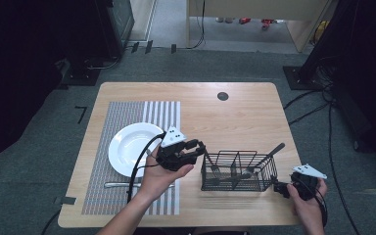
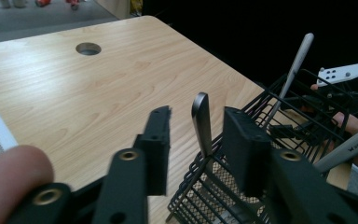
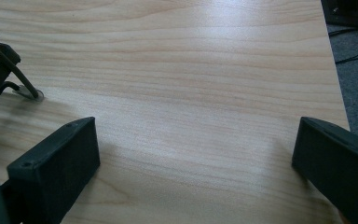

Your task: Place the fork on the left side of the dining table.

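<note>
Plate (image 1: 133,148): white, on a striped placemat (image 1: 127,115), well left of the basket.
Left gripper (image 1: 198,149): at the basket's left end; jaws partly closed around an upright utensil handle (image 2: 201,122), pads not yet pressing on it.
Basket (image 1: 238,171): black wire caddy, utensils standing inside.
Right gripper (image 1: 279,188): just right of the basket, jaws wide apart over bare table (image 3: 191,70), holding nothing.
Doing it well: the left jaws should likely center on the handle, close fully, then lift straight up clear of the wires.
</note>
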A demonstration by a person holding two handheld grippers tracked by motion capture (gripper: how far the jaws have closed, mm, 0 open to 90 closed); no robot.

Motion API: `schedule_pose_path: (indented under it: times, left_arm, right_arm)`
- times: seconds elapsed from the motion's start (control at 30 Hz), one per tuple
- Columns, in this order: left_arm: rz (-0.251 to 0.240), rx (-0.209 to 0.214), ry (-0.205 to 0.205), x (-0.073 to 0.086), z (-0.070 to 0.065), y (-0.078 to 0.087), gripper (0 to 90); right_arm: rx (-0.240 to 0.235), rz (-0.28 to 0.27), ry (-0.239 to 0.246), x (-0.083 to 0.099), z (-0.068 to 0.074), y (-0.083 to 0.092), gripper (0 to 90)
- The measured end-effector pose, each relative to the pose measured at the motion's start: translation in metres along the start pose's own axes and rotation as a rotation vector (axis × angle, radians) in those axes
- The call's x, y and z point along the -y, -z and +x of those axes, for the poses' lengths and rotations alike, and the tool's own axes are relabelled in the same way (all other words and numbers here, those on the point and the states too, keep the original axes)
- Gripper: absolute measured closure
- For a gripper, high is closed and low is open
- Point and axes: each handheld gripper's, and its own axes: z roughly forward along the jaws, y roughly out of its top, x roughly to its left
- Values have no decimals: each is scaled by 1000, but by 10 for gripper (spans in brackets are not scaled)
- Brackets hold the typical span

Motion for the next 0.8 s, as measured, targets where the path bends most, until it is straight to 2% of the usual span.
schedule_pose_path:
  times: [0.03, 0.07, 0.13, 0.17, 0.2, 0.27, 0.33, 0.43, 0.47, 0.57, 0.7, 0.77, 0.8]
  left_arm:
    - [1, 7, 4, 0, 0, -1, 707]
    - [4, 18, -1, -1, 0, -2, 789]
    - [3, 36, -3, -1, 1, -3, 805]
    - [3, 57, 6, -2, 2, -3, 818]
    - [-5, 97, 8, -3, 4, -3, 865]
    - [-7, 97, -2, -3, 3, -3, 881]
    - [-11, 121, -18, -4, 1, -3, 887]
    - [-26, 117, -58, -5, -4, -3, 890]
    - [-44, 86, -103, -8, -10, -1, 891]
    - [-68, 89, -126, -13, -15, 4, 892]
    - [-88, 96, -135, -19, -18, 9, 892]
    - [-93, 105, -123, -22, -19, 13, 892]
    - [-115, 113, -113, -25, -20, 18, 893]
  right_arm:
    - [-1, -1, 0, 0, 0, 0, 4]
    - [-1, 0, -1, 0, 0, 0, 4]
    - [-1, 0, -1, 0, 0, 0, 4]
    - [-2, -1, 0, 0, 0, 0, 4]
    - [-2, -1, 1, 0, 0, 0, 4]
    - [-2, -1, 2, 0, 0, 0, 4]
    - [-2, -1, 3, 0, 0, 0, 4]
    - [-3, -1, 3, 0, 0, 0, 4]
    - [-4, -1, 4, 0, 0, 0, 4]
    - [-4, -1, 3, 0, 0, 0, 4]
    - [-5, 0, 3, 0, 0, 0, 4]
    - [-5, -1, 3, 0, 0, 0, 4]
    - [-5, -1, 3, 0, 0, 0, 4]
